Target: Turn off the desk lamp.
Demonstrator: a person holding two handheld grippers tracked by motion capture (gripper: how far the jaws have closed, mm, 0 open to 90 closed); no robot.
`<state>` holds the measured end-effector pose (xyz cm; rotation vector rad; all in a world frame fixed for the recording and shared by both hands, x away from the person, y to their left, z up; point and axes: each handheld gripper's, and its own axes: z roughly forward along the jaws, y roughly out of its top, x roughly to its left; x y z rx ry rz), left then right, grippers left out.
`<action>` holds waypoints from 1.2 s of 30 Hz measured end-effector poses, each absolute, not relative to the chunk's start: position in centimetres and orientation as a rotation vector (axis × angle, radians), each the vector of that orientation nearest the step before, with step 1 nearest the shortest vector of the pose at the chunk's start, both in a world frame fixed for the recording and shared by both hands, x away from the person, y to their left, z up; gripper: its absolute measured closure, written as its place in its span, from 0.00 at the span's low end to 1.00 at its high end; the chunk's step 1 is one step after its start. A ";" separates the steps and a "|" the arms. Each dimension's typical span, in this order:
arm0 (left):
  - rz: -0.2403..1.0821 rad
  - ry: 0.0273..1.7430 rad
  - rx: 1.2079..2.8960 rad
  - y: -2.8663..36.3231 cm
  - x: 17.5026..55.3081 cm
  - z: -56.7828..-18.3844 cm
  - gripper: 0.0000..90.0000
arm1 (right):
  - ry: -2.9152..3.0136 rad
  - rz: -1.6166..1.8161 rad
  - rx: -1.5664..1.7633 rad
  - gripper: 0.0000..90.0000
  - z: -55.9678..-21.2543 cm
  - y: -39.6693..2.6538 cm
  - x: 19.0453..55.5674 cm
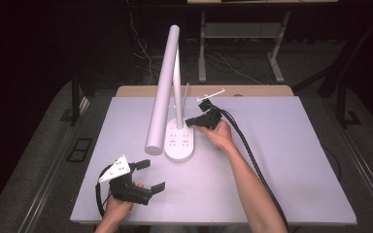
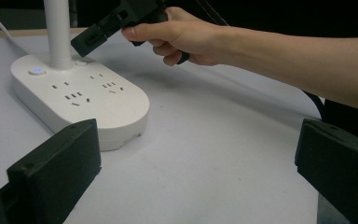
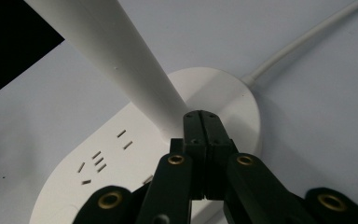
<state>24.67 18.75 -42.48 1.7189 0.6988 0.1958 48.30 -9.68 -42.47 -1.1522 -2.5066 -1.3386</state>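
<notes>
1. The desk lamp (image 1: pixel 175 97) stands near the far edge of the table (image 1: pixel 291 160), toward the middle, on a white base with sockets (image 1: pixel 179 141).
2. The right gripper (image 1: pixel 190 122) has its jaws pressed together, holding nothing, tip at the foot of the lamp's pole, by a small button.
3. The left gripper (image 1: pixel 151 175) waits wide apart near the front left corner.
4. The base looks heavy, hard and smooth. I think a soft push on the button works best.
</notes>
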 end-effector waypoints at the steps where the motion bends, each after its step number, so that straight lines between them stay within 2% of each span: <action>1: 0.196 0.699 1.719 18.8 24.7 -42.5 0.00 | -2.507 -1.339 -1.152 1.00 -42.5 -9.7 48.3; 36: 0.198 0.701 1.721 18.7 24.7 -42.5 0.00 | -2.507 -1.344 -1.160 1.00 -43.1 -9.4 48.1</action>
